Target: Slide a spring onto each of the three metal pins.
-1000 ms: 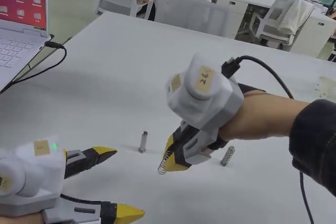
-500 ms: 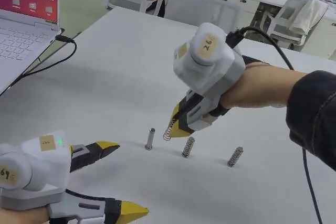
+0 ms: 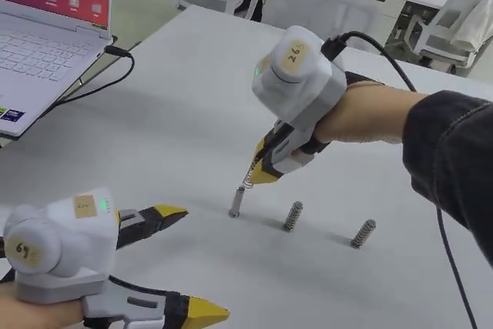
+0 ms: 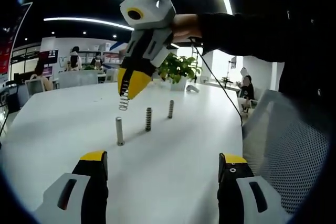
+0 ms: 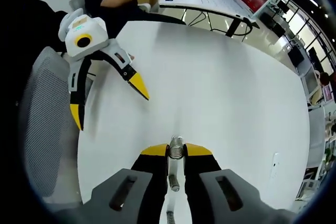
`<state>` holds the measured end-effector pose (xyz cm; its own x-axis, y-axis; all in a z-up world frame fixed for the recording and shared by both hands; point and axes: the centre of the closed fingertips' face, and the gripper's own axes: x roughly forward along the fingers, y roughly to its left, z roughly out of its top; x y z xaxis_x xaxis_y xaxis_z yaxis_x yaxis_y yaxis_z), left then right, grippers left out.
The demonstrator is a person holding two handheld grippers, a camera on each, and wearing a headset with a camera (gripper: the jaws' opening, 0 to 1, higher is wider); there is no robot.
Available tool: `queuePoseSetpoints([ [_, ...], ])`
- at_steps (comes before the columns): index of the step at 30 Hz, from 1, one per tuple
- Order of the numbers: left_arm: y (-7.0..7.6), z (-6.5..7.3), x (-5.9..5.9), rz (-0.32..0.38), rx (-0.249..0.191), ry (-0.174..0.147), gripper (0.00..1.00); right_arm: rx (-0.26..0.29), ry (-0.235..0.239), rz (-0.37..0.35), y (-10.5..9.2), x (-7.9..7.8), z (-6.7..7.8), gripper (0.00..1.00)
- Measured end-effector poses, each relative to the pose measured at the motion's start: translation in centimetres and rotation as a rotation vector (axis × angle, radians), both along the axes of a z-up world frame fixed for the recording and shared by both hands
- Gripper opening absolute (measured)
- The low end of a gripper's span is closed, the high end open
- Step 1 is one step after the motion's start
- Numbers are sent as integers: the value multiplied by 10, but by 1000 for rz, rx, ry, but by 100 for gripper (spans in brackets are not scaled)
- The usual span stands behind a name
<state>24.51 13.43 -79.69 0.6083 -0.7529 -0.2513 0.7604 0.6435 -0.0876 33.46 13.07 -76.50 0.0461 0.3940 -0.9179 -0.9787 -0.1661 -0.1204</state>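
My right gripper is shut on a small spring and holds it just above the top of a bare metal pin standing on the white table. To the pin's right stand two more pins, each with a spring on it. In the left gripper view the held spring hangs over the bare pin, with the two sprung pins behind. In the right gripper view the spring sticks out between the shut jaws. My left gripper rests open at the near left.
An open laptop sits at the table's left edge with a black cable trailing from it. Office chairs stand along the far edge. The right gripper's cable runs back over the arm.
The right gripper has lifted the spring from near the tabletop and carried it left, to just above the bare pin. The left gripper has stayed put; the head camera shifted.
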Motion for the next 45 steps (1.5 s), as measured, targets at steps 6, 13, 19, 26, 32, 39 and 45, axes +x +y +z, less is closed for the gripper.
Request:
queuePoseSetpoints([
  [6, 1, -3, 0, 3, 1, 7, 84, -5, 10, -4, 2, 4, -8, 8],
  [13, 4, -5, 2, 10, -4, 13, 83, -15, 25, -4, 4, 7, -16, 8],
  [19, 6, -8, 2, 13, -6, 20, 82, -24, 37, -6, 4, 8, -23, 8],
  [26, 5, -8, 2, 13, -7, 22, 82, -51, 45, 1, 6, 7, -36, 8],
  [32, 5, -9, 2, 14, -8, 24, 81, -68, 61, 0, 7, 7, -49, 9],
  [39, 8, -9, 1, 18, -9, 26, 81, -74, 68, -5, 10, 7, -59, 9],
  [45, 8, -9, 1, 20, -10, 26, 81, -87, 82, -12, 10, 4, -69, 9],
])
